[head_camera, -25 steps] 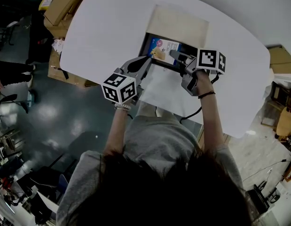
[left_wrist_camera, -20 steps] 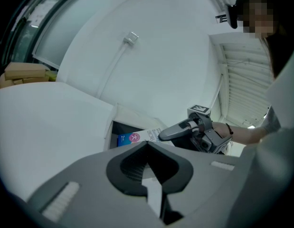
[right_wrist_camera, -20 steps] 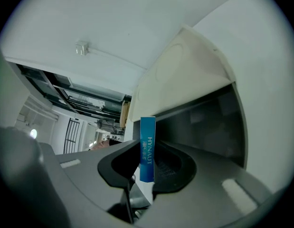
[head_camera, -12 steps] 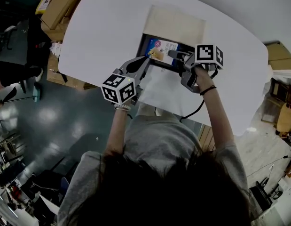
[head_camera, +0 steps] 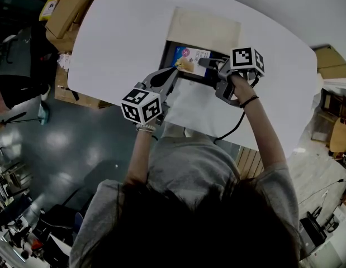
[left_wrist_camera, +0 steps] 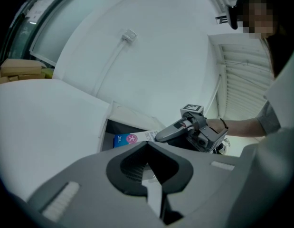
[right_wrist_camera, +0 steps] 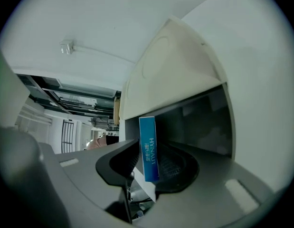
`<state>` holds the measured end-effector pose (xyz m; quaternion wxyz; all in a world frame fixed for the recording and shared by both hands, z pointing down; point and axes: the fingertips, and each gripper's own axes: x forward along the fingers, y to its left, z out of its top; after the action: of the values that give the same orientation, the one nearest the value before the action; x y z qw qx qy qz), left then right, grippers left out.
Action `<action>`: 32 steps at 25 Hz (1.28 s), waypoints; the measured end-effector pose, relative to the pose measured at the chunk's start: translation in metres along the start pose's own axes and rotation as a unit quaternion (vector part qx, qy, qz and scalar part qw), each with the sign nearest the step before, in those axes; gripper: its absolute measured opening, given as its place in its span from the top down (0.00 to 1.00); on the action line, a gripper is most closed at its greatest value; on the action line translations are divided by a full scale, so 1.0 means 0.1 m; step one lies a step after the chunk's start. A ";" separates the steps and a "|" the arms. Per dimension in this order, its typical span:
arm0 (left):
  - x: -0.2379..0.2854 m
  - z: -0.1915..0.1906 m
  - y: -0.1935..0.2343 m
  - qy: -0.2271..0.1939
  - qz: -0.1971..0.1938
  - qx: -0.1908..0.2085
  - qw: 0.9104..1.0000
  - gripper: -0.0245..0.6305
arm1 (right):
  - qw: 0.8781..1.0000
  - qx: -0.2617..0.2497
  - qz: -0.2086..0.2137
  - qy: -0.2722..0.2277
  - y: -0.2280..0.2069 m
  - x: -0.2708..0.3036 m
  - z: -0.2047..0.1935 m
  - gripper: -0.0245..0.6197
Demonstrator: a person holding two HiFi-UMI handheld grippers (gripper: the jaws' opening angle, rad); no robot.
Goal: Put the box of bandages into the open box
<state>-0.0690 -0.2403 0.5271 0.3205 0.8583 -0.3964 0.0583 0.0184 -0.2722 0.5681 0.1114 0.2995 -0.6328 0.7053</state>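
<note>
The open box (head_camera: 168, 52) lies on the white table (head_camera: 122, 32), its lid flap (head_camera: 206, 24) folded back. Inside it lies the blue and white box of bandages (head_camera: 192, 57), also seen in the left gripper view (left_wrist_camera: 132, 138). My right gripper (head_camera: 205, 62) reaches into the open box from the right. In the right gripper view the bandage box (right_wrist_camera: 148, 148) stands edge-on between the jaws, which have just been opening; a gap shows beside it, so this gripper is open. My left gripper (head_camera: 175, 71) is shut at the box's front left corner, with nothing seen in it.
A white sheet or flap (head_camera: 195, 102) lies in front of the open box, by the table's near edge. Cardboard boxes (head_camera: 72, 7) are stacked on the floor off the table's left end. A black cable (head_camera: 231, 135) hangs from the right gripper.
The right gripper has rolled a little and edged towards the open box. The bandage box stays inside the open box. The left gripper has kept still.
</note>
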 end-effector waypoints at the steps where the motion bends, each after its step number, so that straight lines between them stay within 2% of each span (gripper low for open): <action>1: 0.00 0.00 0.00 0.000 0.000 0.000 1.000 0.97 | 1.000 -0.001 -0.005 0.001 -0.01 0.00 0.00 0.76; 7: 0.02 0.02 0.00 0.001 -0.003 -0.001 1.000 0.97 | 1.000 -0.005 -0.026 0.009 -0.04 0.01 0.02 0.72; 14: 0.03 0.03 -0.03 -0.001 -0.006 -0.002 1.000 0.97 | 0.997 -0.030 -0.068 0.025 -0.10 0.05 0.01 0.64; 32: 0.01 -0.01 0.02 0.002 -0.011 -0.006 1.000 0.97 | 0.979 -0.088 -0.180 0.048 -0.28 0.23 0.00 0.56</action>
<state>-0.0693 -0.2409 0.5295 0.3267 0.8607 -0.3867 0.0541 0.0153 -0.2719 0.6046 0.2928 0.3634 -0.6219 0.6288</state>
